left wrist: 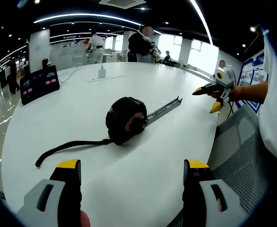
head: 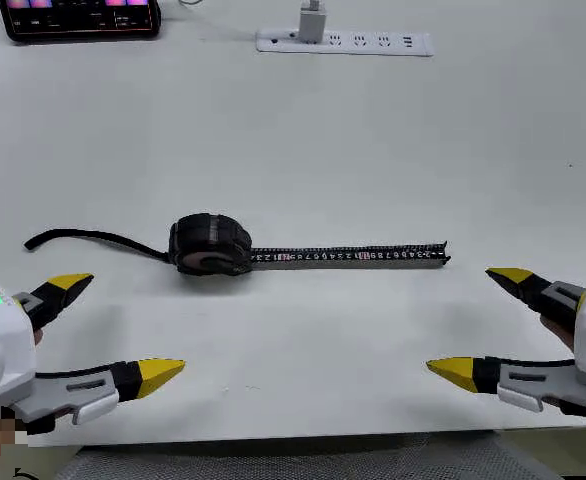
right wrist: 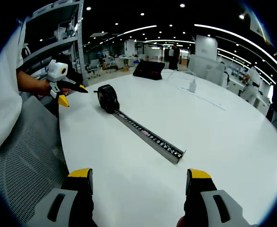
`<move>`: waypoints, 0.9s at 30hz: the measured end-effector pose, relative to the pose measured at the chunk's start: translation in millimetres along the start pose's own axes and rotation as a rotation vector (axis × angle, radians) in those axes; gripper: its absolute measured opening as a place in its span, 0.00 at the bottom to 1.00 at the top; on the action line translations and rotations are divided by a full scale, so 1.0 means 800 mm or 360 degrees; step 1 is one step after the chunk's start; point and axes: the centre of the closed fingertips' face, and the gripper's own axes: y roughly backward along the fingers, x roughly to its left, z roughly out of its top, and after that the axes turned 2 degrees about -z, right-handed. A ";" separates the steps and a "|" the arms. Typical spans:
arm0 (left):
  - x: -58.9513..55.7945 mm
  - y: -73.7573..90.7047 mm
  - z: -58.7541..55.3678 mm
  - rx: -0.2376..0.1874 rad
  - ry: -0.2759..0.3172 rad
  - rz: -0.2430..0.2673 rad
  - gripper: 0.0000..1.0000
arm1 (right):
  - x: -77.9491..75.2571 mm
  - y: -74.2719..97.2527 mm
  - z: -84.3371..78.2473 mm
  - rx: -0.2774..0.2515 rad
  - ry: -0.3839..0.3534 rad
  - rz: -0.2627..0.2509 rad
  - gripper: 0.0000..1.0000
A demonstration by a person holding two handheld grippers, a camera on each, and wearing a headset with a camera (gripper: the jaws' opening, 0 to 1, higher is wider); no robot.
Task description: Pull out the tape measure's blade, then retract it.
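The tape measure (head: 210,245) sits on the white table (head: 373,130), near the middle and a little to the left in the head view. Its body is black and round. The blade (head: 348,256) is pulled out and lies flat on the table, pointing to the person's right. It has tiny numbers along it, and its end sits bare on the table. A black strap (head: 93,238) comes out of the other side of the body and runs off to the left on the table. Both grippers are apart from the tape measure. The left gripper (head: 137,324) is by the front edge of the table, closer to the person than the black body. Its two yellow-tipped jaws are spread wide, and there is nothing between them. The right gripper (head: 458,319) is on the other side, near the end of the blade but not touching it. Its jaws are spread wide too, and they hold nothing. Each gripper is white and grey with a small green light on it. At the far side of the table lies a white power strip (head: 343,41) with a white plug (head: 313,20) stuck in it. A dark screen (head: 81,17) with pink and other bright squares stands at the far left. A grey mesh seat (head: 273,460) shows below the front edge of the table. In the left gripper view, people (left wrist: 141,45) stand far back in the room.
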 end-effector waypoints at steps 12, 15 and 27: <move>-0.001 -0.023 0.014 -0.0018 0.0090 0.0012 0.88 | 0.001 0.000 0.000 0.0002 -0.0006 0.0005 0.78; -0.002 -0.029 0.017 -0.0022 0.0097 0.0014 0.88 | 0.001 0.000 0.000 -0.0001 -0.0008 0.0003 0.78; -0.001 -0.051 0.031 -0.0048 0.0181 0.0019 0.86 | -0.002 0.004 -0.002 0.0000 -0.0017 -0.0010 0.78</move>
